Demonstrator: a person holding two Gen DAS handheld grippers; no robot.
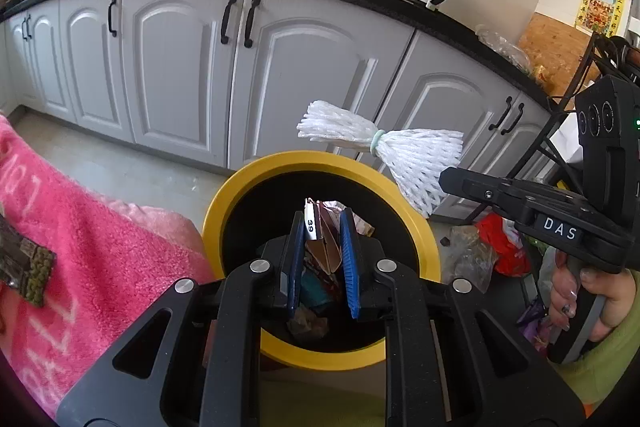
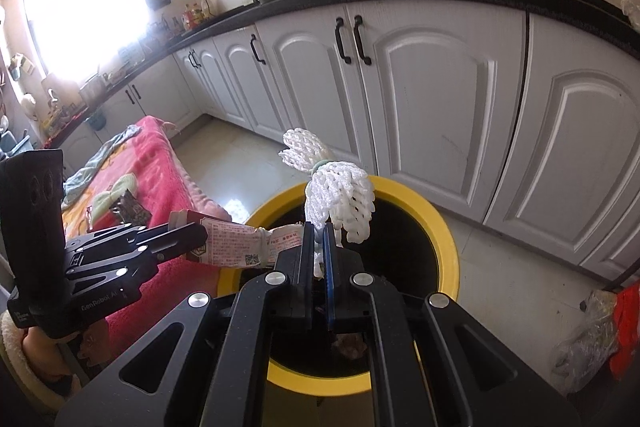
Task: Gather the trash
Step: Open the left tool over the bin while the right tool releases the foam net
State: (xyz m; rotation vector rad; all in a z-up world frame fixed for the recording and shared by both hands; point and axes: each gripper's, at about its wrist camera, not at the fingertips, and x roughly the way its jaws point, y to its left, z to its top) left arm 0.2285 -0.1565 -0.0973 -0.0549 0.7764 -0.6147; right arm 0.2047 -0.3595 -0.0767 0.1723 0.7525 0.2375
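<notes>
A round bin with a yellow rim (image 1: 320, 159) (image 2: 444, 227) and a black inside stands on the floor below both grippers, with some trash at its bottom. My left gripper (image 1: 322, 217) (image 2: 200, 235) is shut on a crumpled red-and-white printed packet (image 1: 320, 247) (image 2: 236, 243), which hangs over the bin's mouth. My right gripper (image 2: 318, 227) (image 1: 446, 179) is shut on a white foam net (image 2: 340, 191) (image 1: 416, 155) tied with a pale green band. The net sticks up above the bin's far rim.
A pink blanket (image 1: 80, 227) (image 2: 152, 163) lies left of the bin with a small dark packet (image 1: 24, 267) (image 2: 130, 207) on it. Grey cabinets (image 1: 180, 75) run behind. Plastic bags (image 1: 492, 247) (image 2: 592, 327) sit on the floor at the right. A hand (image 1: 592, 299) holds the right gripper's handle.
</notes>
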